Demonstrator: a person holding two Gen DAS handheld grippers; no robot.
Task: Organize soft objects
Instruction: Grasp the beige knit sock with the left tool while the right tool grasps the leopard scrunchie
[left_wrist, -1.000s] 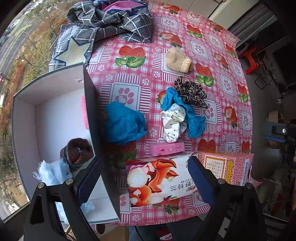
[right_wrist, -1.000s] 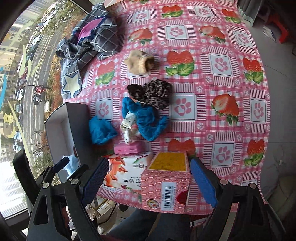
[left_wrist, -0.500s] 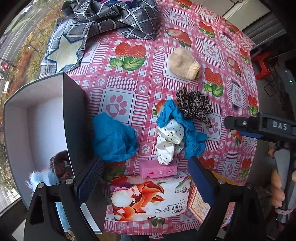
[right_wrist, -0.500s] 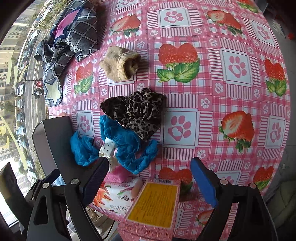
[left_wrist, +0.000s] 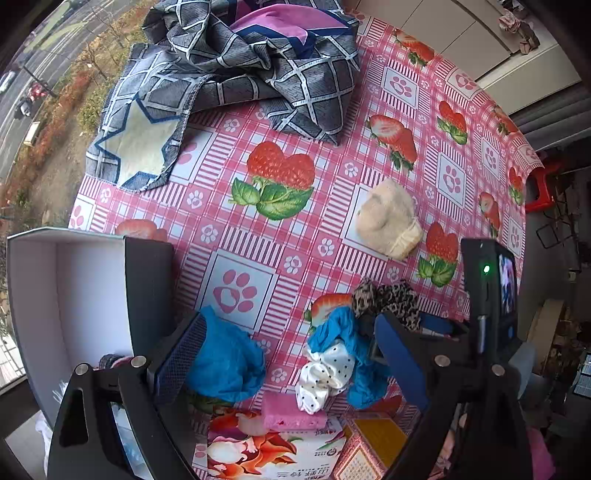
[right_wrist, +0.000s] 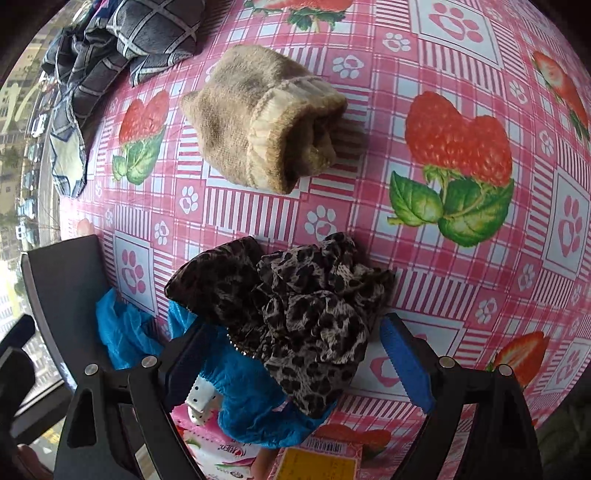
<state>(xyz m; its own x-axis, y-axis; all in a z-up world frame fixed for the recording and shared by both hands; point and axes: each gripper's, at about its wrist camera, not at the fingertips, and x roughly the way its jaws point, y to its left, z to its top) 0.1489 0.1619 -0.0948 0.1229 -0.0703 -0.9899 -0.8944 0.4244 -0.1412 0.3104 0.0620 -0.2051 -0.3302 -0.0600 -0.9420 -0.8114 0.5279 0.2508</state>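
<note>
Both wrist cameras are looking steeply down at the bench (left_wrist: 280, 236) covered in pink strawberry-print oilcloth. The right one is sitting nearer. Both are sharing the crumpled leopard-print fabric scrunchie (right_wrist: 295, 306) (left_wrist: 388, 299) and, toward 12 o'clock, the rolled beige knitted sock (right_wrist: 266, 133) (left_wrist: 388, 218).

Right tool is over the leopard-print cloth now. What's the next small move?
Probably lower the right tool a touch and close: its jaws stand open astride the leopard-print cloth, not yet pinching it, and the cloth lies on top of the blue one.
</note>
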